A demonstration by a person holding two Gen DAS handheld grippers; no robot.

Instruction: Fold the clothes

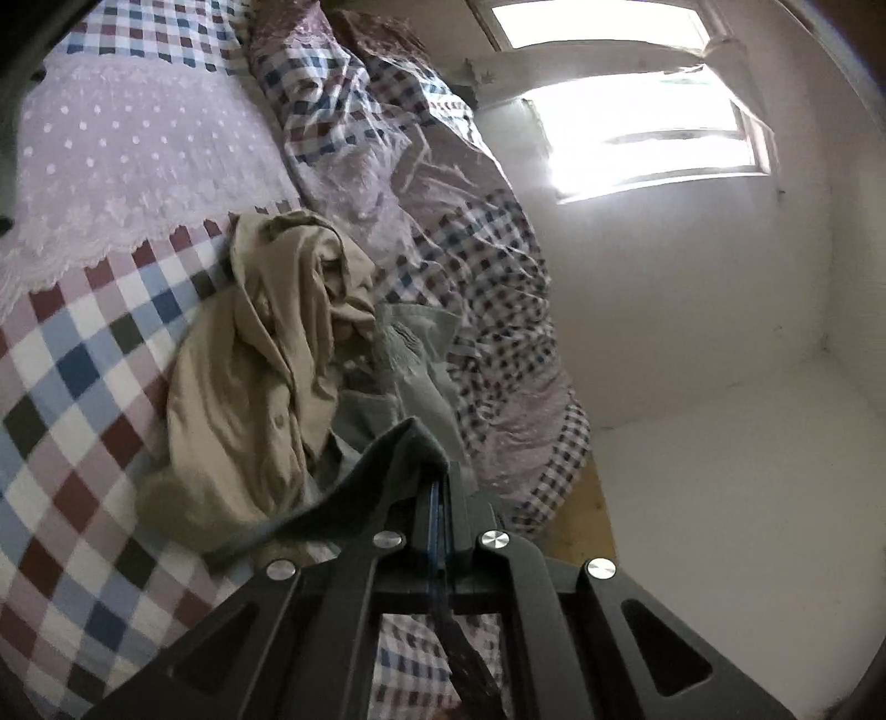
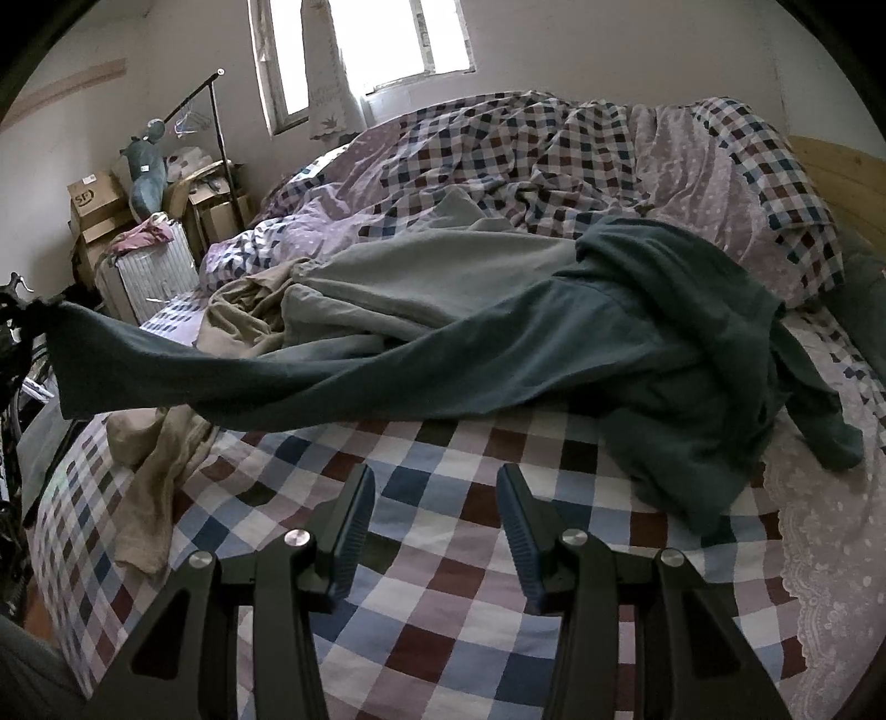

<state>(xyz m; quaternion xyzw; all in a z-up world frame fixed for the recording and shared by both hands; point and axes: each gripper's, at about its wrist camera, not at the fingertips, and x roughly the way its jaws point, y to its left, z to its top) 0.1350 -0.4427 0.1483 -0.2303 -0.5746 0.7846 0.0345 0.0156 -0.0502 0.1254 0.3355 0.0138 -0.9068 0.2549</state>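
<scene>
The left tool (image 1: 437, 487) is clenched on a corner of the dark teal garment (image 2: 664, 343), its jaws pressed together with the cloth pinched between them. In the right wrist view that corner is lifted off the bed (image 2: 421, 554) at the far left, and one long part of the garment stretches taut from there across to the right, where the bulk lies heaped near the pillow (image 2: 764, 210). Its lower edge hangs just clear of the checked sheet in the middle and touches down on the right.

The right tool (image 2: 434, 531) is released, with its jaws apart over bare checked sheet and nothing between them. The near part of the bed in front of it is open, flat room.

Behind the teal garment lies a pale grey-green garment (image 2: 421, 277), and left of that a beige shirt (image 1: 260, 376), part of which trails toward the bed's left edge. A rumpled checked duvet (image 2: 526, 144) fills the far side of the bed up to the wall under the window (image 2: 387, 44). A lace-edged cover (image 2: 819, 581) runs along the right side. Boxes (image 2: 99, 205) and a clothes rack (image 2: 216, 111) crowd the far left corner beyond the bed.
</scene>
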